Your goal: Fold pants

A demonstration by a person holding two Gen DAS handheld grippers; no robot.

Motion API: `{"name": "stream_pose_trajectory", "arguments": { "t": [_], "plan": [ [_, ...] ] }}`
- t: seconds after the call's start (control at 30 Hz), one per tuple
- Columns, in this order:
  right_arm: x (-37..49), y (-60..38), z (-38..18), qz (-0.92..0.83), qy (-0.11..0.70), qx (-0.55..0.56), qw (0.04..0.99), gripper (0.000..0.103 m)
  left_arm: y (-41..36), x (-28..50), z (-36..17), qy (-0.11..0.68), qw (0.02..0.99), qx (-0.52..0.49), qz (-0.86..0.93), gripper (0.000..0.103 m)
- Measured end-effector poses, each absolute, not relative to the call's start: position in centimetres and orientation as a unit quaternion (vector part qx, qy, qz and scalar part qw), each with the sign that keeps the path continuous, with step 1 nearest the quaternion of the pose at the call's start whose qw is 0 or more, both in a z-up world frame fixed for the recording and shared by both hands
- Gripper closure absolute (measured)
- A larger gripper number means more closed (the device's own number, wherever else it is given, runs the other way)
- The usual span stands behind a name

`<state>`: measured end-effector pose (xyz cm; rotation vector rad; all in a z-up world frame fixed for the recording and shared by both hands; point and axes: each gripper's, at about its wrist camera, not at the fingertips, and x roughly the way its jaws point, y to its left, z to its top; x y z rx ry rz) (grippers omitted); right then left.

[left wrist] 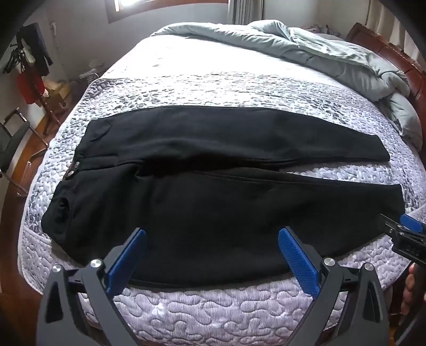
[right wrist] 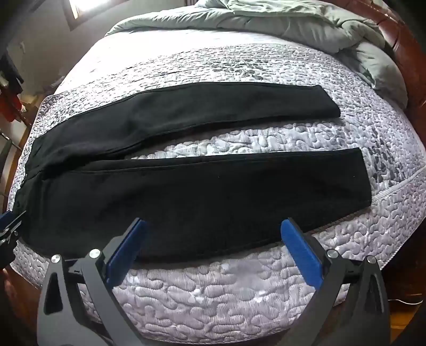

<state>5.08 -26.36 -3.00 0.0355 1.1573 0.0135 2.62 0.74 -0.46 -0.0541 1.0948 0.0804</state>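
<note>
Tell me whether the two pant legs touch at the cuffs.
Apart. The right wrist view shows the far leg and near leg separated by bare quilted mattress at the cuffs.

Left gripper (left wrist: 211, 248) is showing black arms, blue ribbed pads, silver round screws. Right gripper (right wrist: 213, 239) is looking identical. Bare skin is showing on right hand (left wrist: 408, 290).

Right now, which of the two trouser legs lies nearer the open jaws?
The near leg, along the mattress edge just ahead of both grippers. The far leg lies beyond a strip of bare quilt, toward the grey duvet.
</note>
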Motion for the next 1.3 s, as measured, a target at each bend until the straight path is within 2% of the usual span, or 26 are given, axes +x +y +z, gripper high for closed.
{"name": "stream_pose_trajectory", "arguments": {
  "t": [1.3],
  "plan": [
    [5.6,-27.0,-4.5,-0.003,0.546,0.017,0.838,0.003,0.0,3.4,-1.7,0.531,0.846,-0.018,0.032,0.004]
  ]
}}
